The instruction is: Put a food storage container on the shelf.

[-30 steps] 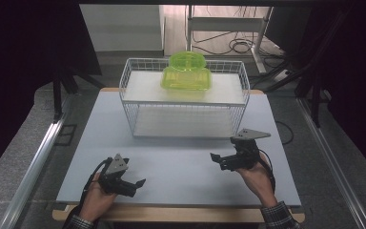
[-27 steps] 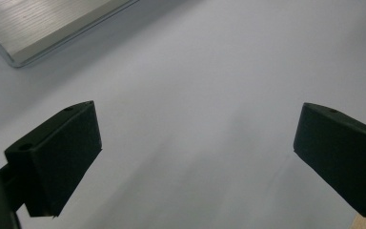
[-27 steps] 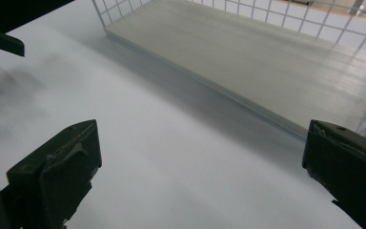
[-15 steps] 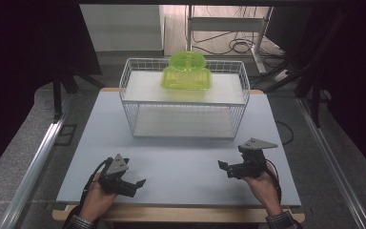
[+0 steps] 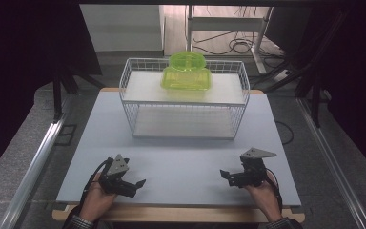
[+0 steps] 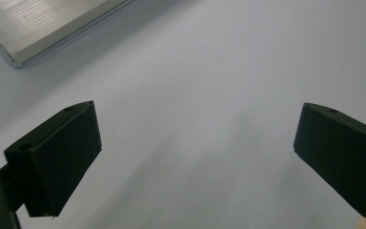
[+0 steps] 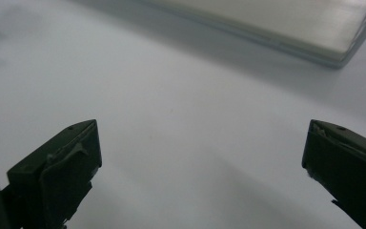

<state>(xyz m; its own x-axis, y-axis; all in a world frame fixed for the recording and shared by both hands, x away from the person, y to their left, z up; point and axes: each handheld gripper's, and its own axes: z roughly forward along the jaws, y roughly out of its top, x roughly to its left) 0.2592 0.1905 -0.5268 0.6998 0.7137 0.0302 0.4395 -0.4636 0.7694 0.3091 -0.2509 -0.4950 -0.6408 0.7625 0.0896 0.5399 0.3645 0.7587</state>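
You held the left gripper [image 5: 132,183] and the right gripper [image 5: 229,176] low over the table's [image 5: 186,157] near edge, jaws spread wide and empty. Well beyond them, the green container [image 5: 187,74] sat inside the wire basket [image 5: 186,121] at the far side.

The left gripper [image 6: 195,157] hangs with jaws wide apart over the pale table [image 6: 209,71].
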